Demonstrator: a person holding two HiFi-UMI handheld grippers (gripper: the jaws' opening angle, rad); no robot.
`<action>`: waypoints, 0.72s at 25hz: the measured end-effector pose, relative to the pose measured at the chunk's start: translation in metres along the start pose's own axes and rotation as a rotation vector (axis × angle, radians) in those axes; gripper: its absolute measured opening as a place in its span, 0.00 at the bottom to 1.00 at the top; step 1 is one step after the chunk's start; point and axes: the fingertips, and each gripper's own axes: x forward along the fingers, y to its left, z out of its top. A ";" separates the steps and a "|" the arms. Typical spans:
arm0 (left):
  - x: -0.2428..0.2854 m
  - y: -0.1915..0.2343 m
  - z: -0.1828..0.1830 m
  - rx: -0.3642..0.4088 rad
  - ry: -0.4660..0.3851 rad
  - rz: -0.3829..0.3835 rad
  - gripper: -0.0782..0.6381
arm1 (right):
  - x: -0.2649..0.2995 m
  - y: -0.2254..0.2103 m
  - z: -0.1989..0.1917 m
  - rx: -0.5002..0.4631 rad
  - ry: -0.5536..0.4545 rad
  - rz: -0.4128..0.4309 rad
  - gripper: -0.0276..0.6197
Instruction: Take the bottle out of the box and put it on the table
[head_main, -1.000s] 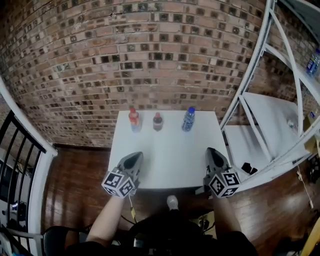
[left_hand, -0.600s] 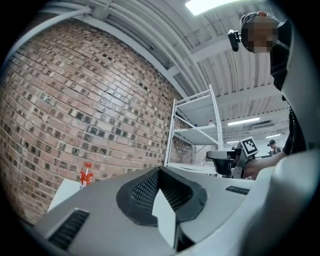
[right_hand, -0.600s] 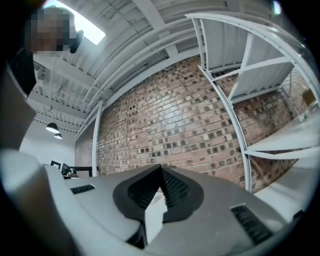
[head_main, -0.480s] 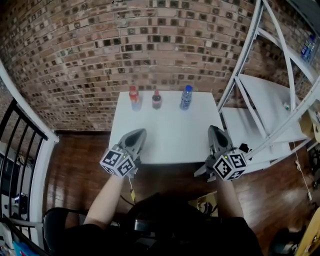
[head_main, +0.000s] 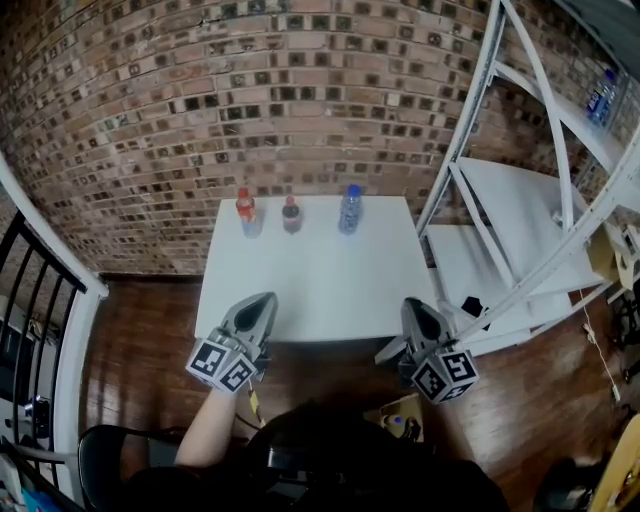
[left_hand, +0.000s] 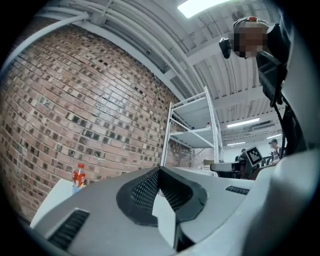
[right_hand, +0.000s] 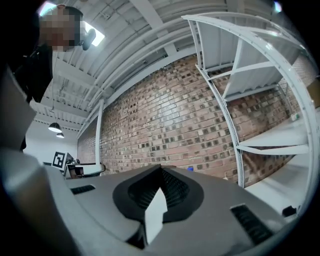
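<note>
Three bottles stand in a row at the far edge of the white table (head_main: 310, 290): an orange one with a red cap (head_main: 245, 212), a dark one (head_main: 291, 213) and a blue one (head_main: 349, 208). My left gripper (head_main: 264, 303) hovers at the table's near edge on the left, shut and empty. To the right, my right gripper (head_main: 412, 307) is just off the near right corner, shut with nothing in it. In the left gripper view the jaws (left_hand: 160, 171) meet, and the orange bottle (left_hand: 78, 177) shows far off at the left. The right gripper view shows closed jaws (right_hand: 160, 171) and a blue cap (right_hand: 190, 169) beyond them.
A brick wall (head_main: 250, 100) rises behind the table. White metal shelving (head_main: 520, 240) stands close on the right. A cardboard box (head_main: 402, 418) sits on the wooden floor near my feet. A black railing (head_main: 30, 300) runs along the left.
Both grippers have drawn back from over the table to its near edge, still shut. The bottles have not moved on the table.
</note>
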 end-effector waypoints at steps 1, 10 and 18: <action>-0.003 -0.002 -0.002 0.003 0.001 0.010 0.11 | -0.002 0.000 -0.002 0.002 0.000 -0.003 0.04; -0.014 0.000 -0.014 -0.013 -0.002 0.062 0.11 | 0.004 0.011 -0.033 0.046 0.018 -0.009 0.04; -0.015 -0.005 -0.017 0.001 0.014 0.057 0.11 | -0.012 -0.009 -0.031 0.055 0.004 -0.080 0.04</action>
